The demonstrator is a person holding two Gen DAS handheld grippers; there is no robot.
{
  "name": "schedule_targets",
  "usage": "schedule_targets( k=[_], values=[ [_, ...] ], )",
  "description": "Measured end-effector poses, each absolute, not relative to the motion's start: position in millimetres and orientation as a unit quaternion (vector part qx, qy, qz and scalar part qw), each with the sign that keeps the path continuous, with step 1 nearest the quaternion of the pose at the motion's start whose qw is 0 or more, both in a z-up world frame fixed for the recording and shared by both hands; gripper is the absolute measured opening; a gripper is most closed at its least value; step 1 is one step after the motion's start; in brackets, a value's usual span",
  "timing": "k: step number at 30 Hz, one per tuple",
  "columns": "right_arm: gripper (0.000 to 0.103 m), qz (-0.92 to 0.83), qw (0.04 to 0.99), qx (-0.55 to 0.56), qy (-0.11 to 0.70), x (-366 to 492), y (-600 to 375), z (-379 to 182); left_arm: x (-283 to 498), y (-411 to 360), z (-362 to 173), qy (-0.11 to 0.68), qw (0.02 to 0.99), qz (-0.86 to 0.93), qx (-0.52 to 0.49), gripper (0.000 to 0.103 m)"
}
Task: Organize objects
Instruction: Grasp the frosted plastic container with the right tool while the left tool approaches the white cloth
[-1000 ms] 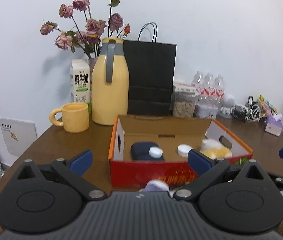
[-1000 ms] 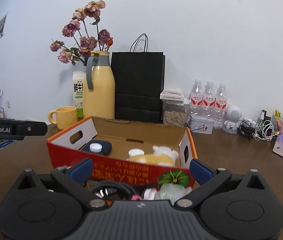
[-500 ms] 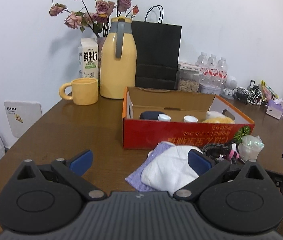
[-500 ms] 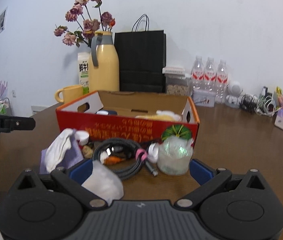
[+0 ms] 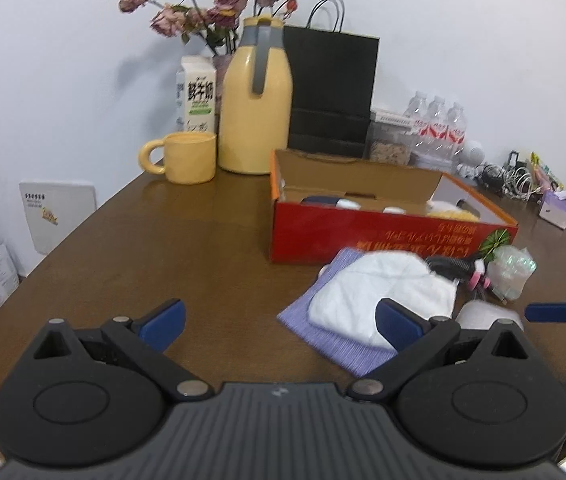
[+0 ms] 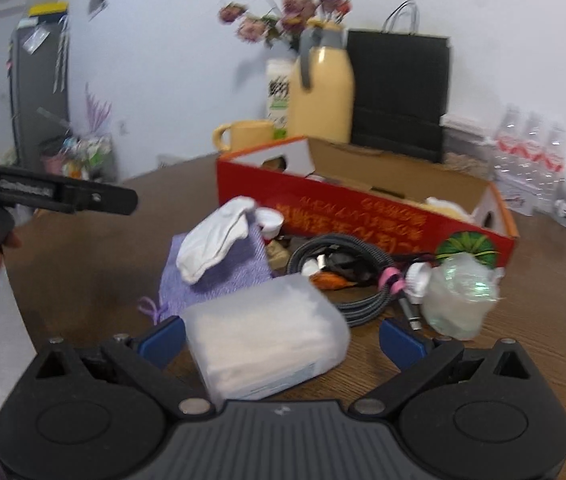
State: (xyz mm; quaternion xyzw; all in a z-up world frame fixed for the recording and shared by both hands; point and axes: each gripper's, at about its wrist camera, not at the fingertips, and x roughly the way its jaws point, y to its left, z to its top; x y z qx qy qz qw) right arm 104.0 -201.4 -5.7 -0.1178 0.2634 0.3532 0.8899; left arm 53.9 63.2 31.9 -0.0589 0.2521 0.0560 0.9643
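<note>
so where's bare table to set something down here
Bare table lies left of the red box, from the yellow mug toward the left gripper. In front of the box it's crowded: purple cloth, cable, tissue pack.

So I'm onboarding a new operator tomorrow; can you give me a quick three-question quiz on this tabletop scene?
1. True or false: the white cloth lies on the purple pouch.
2. Which item lies between the right gripper's open fingers? A) clear plastic pack B) coiled cable C) yellow mug
3. Fill in: the red box stands ____ of the yellow jug.

Key: 1 true; 2 A; 3 in front.
</note>
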Motion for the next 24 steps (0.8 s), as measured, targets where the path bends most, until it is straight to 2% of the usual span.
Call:
schedule_targets(
  k=[8,10,11,24],
  values=[
    [0.103,0.376,0.87,-0.125,0.293,125.6,-185.7,-19.7,43.3,76.0,20.1,0.271,0.957,0.072,-0.071,0.103],
    [0.1,0.38,0.867,-0.122,0.299,126.8,-185.2,-22.6,43.2,77.0,19.5,0.271,0.957,0.073,-0.073,0.103],
    [0.09,0.386,0.865,-0.117,0.3,126.3,-186.3,-22.3,43.4,76.7,19.5,0.271,0.957,0.072,-0.073,0.103],
    [0.084,0.319,0.91,-0.079,0.254,113.4,-209.3,-15.3,50.9,72.4,14.1,0.279,0.955,0.06,-0.075,0.103]
  ],
)
